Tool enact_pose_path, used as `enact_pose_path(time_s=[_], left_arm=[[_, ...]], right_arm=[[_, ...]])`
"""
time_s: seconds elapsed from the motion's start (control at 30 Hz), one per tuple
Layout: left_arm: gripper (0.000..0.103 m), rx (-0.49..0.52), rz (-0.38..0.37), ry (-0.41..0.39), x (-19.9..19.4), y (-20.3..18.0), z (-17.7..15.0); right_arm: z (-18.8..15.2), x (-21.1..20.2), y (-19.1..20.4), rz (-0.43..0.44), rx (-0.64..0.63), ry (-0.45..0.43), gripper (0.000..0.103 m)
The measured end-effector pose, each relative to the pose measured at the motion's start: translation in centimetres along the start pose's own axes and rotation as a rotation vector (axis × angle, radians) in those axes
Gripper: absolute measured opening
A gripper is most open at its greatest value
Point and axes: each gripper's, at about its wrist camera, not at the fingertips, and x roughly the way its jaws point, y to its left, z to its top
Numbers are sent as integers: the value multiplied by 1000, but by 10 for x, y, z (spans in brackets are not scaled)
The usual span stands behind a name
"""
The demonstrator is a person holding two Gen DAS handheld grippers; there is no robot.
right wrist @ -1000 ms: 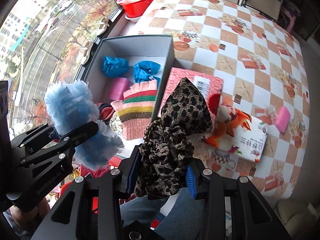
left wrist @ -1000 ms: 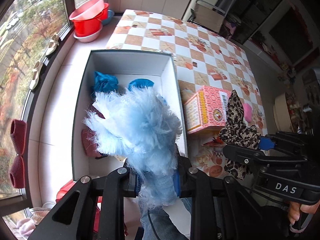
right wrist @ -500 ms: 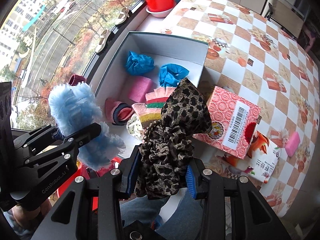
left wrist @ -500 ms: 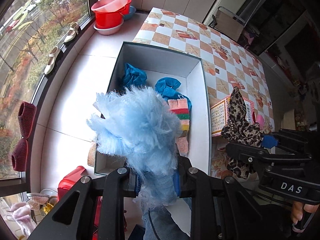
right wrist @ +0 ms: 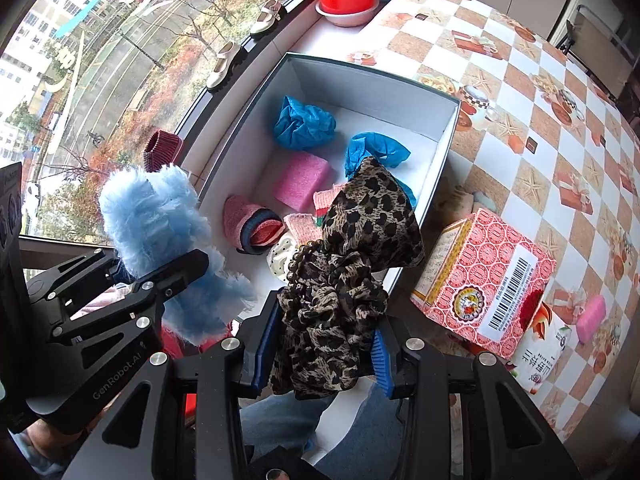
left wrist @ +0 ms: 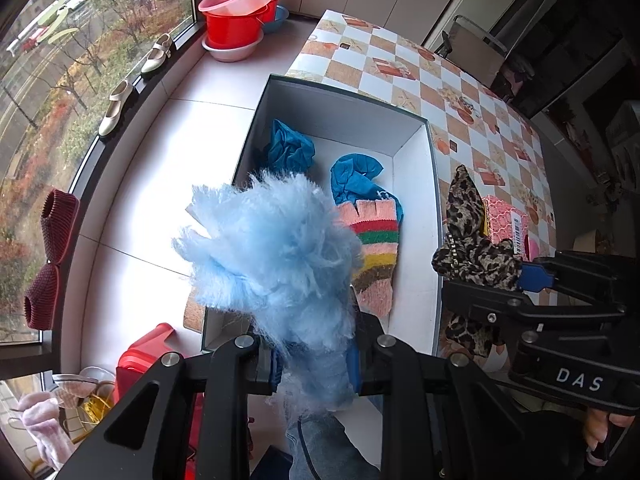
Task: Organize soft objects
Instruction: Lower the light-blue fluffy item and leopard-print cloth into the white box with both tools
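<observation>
My left gripper (left wrist: 314,364) is shut on a fluffy light-blue soft piece (left wrist: 276,252), held above the near end of an open grey-and-white box (left wrist: 412,152). My right gripper (right wrist: 320,356) is shut on a leopard-print scrunchie (right wrist: 340,276), held above the box's (right wrist: 448,136) near right corner. Inside the box lie two crumpled blue pieces (right wrist: 304,120), a pink sponge (right wrist: 302,178), a striped knitted glove (left wrist: 376,248), a rolled pink-and-navy sock (right wrist: 252,224) and a white dotted piece (right wrist: 282,258).
A pink patterned carton (right wrist: 488,280) and a white packet (right wrist: 540,344) sit on the checkered tablecloth (right wrist: 520,80) right of the box, with a small pink sponge (right wrist: 592,318) beyond. Red and pink basins (left wrist: 236,20), shoes (left wrist: 116,108) and dark-red knitted slippers (left wrist: 52,252) line the window ledge.
Both grippers have pulled back and up from the box with their items still held. More of the box's inside shows now, including the pink sponge and rolled sock.
</observation>
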Motion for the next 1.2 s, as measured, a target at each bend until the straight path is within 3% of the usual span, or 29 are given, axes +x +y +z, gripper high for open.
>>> enact_pose_path(time_s=[0.73,1.2], left_arm=[[27,1,33,55,24,-2,18],[27,13,46,72,31,-10,21]], right_arm=[[27,14,-2,45,3,27,42],[23,15,-16,60,39,30,42]])
